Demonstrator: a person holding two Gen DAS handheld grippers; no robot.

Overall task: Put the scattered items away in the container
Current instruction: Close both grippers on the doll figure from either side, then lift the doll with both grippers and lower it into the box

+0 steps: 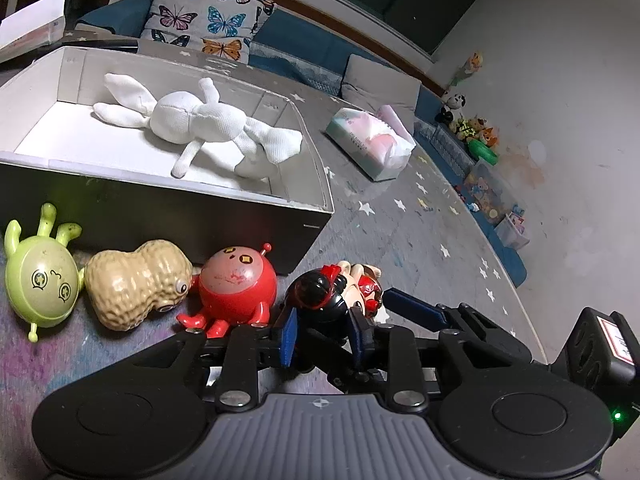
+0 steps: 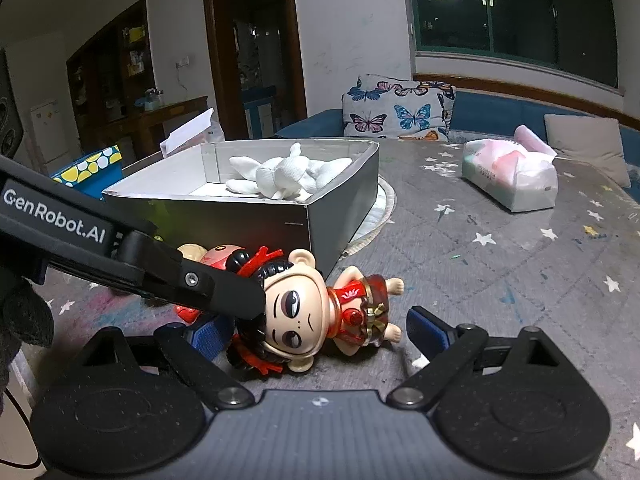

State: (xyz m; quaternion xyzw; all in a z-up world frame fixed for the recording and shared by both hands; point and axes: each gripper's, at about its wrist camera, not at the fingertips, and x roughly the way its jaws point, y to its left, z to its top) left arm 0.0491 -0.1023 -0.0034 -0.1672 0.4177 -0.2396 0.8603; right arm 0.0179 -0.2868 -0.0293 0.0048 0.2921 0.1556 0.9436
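A doll figurine with black hair and a red dress (image 2: pixel 320 312) lies on the grey star mat. My left gripper (image 1: pixel 326 330) is shut on the doll's head (image 1: pixel 320 300). My right gripper (image 2: pixel 320 332) is open, its blue pads on either side of the doll, not touching. The left gripper's arm (image 2: pixel 120 248) crosses the right wrist view. A grey box (image 1: pixel 248 216) holds a white plush rabbit (image 1: pixel 200 120). A green alien toy (image 1: pixel 40 276), a peanut toy (image 1: pixel 136 280) and a red octopus toy (image 1: pixel 236 284) lie in a row before the box.
A tissue pack (image 1: pixel 372 140) lies on the mat beyond the box. A butterfly cushion (image 1: pixel 208 16) and a blue sofa stand behind. More toys and bins (image 1: pixel 484 168) line the wall at right. A blue spotted box (image 2: pixel 92 172) stands at far left.
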